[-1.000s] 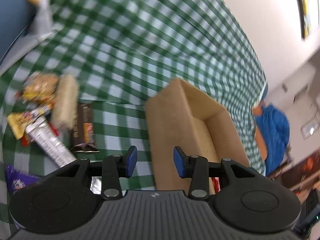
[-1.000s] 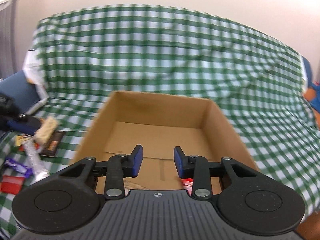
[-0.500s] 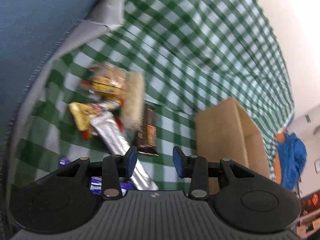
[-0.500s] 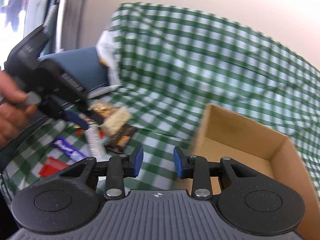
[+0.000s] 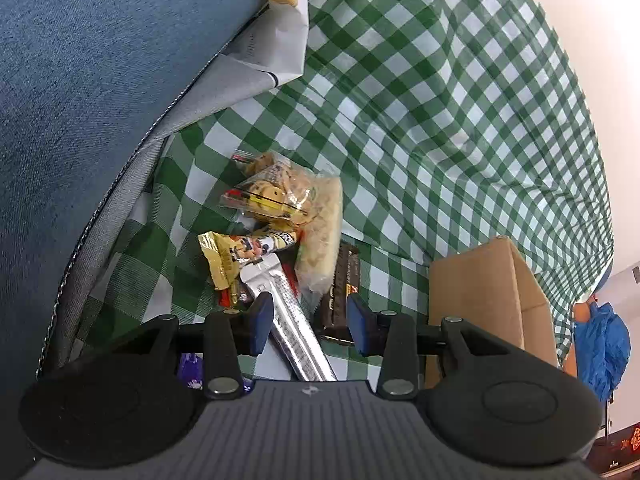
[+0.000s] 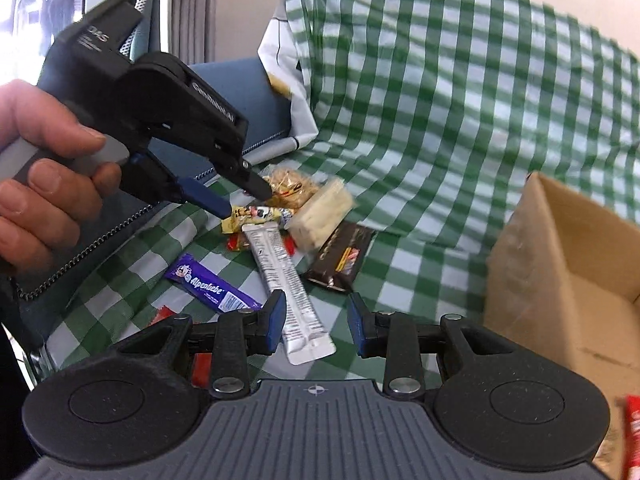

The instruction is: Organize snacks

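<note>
Green-checked cloth [image 5: 440,100] bearing a snack pile [image 6: 288,220] left of the box [image 6: 560,264], which holds at least one red packet; most sorting apparently remains; left gripper [image 5: 308,322] and right gripper [image 6: 316,322] both agape, empty.

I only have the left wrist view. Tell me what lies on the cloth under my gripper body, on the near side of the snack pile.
Observer: A purple candy bar lies flat on the checked cloth, just left of the long silver packet.
Operator: Report anything else down there.
Observer: A red packet peeks out beside the purple bar. It is mostly hidden behind the open right gripper.
Operator: Now the box. Say what is in it.
Observer: The cardboard box is open on top. A red wrapper shows at its near end, seemingly inside. Most of the floor is out of frame.
</note>
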Tool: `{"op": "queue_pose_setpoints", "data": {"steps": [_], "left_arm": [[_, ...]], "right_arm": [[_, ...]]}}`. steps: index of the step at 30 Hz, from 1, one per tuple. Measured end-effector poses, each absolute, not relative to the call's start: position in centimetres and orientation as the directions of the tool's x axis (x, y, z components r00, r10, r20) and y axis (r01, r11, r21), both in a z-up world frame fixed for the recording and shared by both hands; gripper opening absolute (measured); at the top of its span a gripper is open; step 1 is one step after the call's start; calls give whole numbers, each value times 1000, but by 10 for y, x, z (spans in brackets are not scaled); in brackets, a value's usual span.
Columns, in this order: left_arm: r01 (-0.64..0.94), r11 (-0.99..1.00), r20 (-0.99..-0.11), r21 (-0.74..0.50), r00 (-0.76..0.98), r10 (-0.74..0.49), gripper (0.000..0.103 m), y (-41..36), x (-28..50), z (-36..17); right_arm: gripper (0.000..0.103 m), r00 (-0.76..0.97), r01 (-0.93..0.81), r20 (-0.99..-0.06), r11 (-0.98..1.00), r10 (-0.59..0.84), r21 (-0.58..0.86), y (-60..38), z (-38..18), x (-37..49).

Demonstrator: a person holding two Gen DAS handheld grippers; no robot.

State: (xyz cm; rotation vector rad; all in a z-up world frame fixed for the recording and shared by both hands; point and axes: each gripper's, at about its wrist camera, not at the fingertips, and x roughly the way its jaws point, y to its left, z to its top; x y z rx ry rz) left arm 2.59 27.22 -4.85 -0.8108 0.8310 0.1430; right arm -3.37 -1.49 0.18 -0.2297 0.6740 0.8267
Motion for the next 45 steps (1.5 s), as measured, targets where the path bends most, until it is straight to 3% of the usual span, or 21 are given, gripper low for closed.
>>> {"op": "queue_pose_setpoints", "data": {"steps": [7,14,18,26,33,36,38,45], "left_arm": [[-422,703,-711,-573,683,-169,45,274,33,-51],[-406,697,-657,-591,744,-124,46,277,30,-41],[-404,690,-628,-601,772,-95,55,283,29,-37],[-450,660,-611,-601,791,-17,82,302,43,-40],[-463,672,-618,-578,786,9,88,305,64,-45],[-466,682,-630,-564,776,10,92,304,75,-48],[-467,684,-636,-560,772,6,92,305,80,-51],[-474,665,-645,-578,764,-16,93,314,97,-62]], "right_arm": [[35,445,-716,-674,686,590,128,-8,-18,-15],[36,416,-715,-671,677,613,175,7,-29,-2],[37,389,-719,-671,664,631,207,18,-34,7],[43,324,-722,-702,645,635,251,37,-48,19],[45,302,-736,-716,631,629,244,42,-52,23],[40,309,-760,-722,617,620,205,46,-52,19],[29,298,-772,-719,601,628,205,46,-49,18],[13,325,-760,-724,624,608,183,37,-29,17]]}}
